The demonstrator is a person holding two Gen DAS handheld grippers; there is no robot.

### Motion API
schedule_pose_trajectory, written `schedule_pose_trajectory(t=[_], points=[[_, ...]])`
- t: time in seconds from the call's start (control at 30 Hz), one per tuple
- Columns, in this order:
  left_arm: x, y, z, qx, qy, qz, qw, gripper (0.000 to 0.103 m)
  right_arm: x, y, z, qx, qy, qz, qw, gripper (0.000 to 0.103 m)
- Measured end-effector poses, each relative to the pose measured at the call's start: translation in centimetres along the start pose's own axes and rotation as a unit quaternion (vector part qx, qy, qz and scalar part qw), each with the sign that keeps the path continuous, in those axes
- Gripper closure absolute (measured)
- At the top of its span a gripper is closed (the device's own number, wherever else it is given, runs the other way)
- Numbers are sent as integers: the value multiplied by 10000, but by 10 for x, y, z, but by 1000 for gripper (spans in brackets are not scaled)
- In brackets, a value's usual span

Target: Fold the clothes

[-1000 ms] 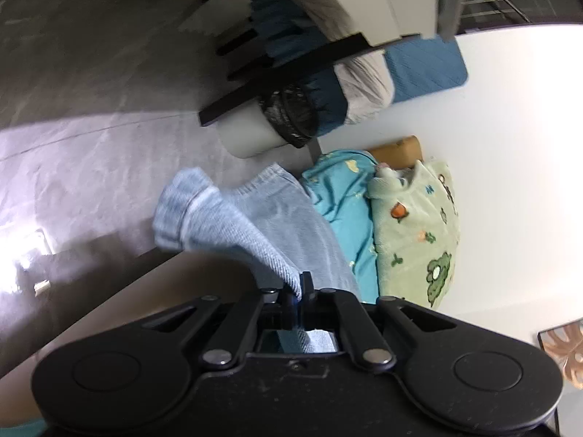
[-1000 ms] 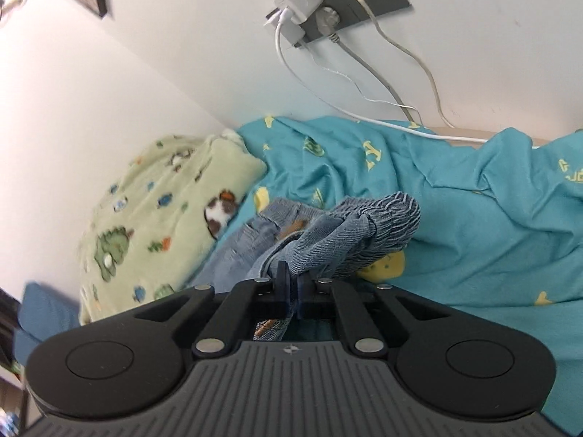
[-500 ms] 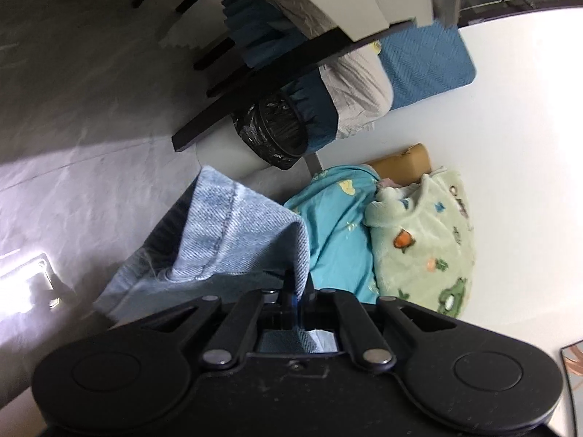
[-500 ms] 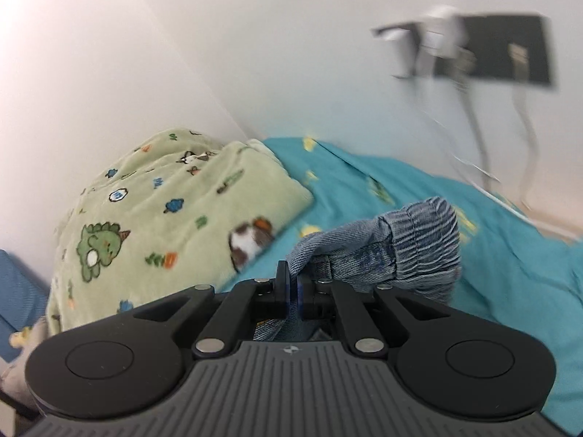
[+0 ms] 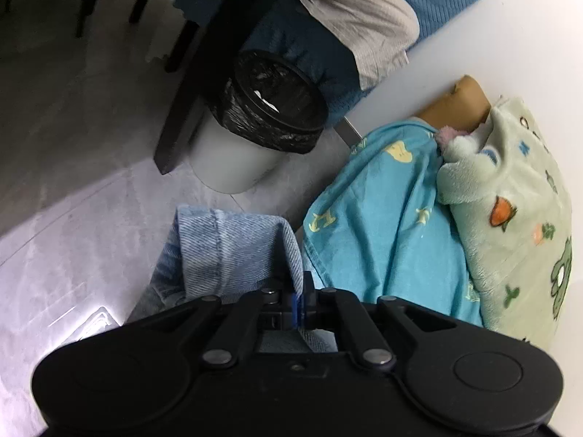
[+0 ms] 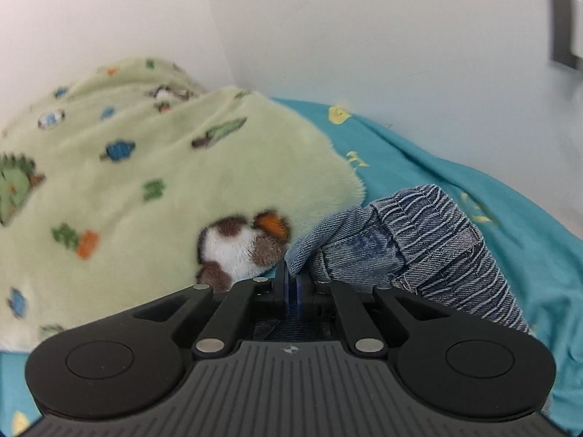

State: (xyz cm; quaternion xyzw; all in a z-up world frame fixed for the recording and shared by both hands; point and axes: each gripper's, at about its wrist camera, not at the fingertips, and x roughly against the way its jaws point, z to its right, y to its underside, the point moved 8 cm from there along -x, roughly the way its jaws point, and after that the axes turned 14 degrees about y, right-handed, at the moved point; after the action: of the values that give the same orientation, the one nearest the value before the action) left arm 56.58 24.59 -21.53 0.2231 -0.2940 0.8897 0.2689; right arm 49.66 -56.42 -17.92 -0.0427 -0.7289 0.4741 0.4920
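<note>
Small light-blue denim trousers (image 5: 233, 251) hang from my left gripper (image 5: 298, 304), which is shut on a fold of the fabric over the floor beside the bed. In the right wrist view the gathered elastic waistband of the same denim trousers (image 6: 422, 240) bunches up in front of my right gripper (image 6: 291, 291), shut on an edge of it. A turquoise printed sheet (image 5: 386, 225) (image 6: 455, 182) covers the bed. The stretch of denim between the two grippers is hidden.
A pale green fleece blanket with animal prints (image 5: 517, 218) (image 6: 145, 189) lies on the bed against the white wall. A white bin with a black liner (image 5: 262, 123) stands on the grey floor, beside a dark table leg (image 5: 204, 83). A wall socket plate (image 6: 564, 25) is at far right.
Both grippers have risen with the trousers. The left view now looks closer at the bin and the denim hangs bunched. The right view swung left, so the socket slid to the edge.
</note>
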Motion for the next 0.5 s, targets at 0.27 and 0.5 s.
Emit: schedule_pose_trajectory(t=[0.27, 0.5], points=[[20, 7, -8, -60, 353, -57, 9993, 69, -16, 20, -5, 377, -24, -121, 9992, 94], [88, 21, -28, 546, 955, 39, 9939, 49, 47, 31, 20, 577, -354, 4, 9977, 54]])
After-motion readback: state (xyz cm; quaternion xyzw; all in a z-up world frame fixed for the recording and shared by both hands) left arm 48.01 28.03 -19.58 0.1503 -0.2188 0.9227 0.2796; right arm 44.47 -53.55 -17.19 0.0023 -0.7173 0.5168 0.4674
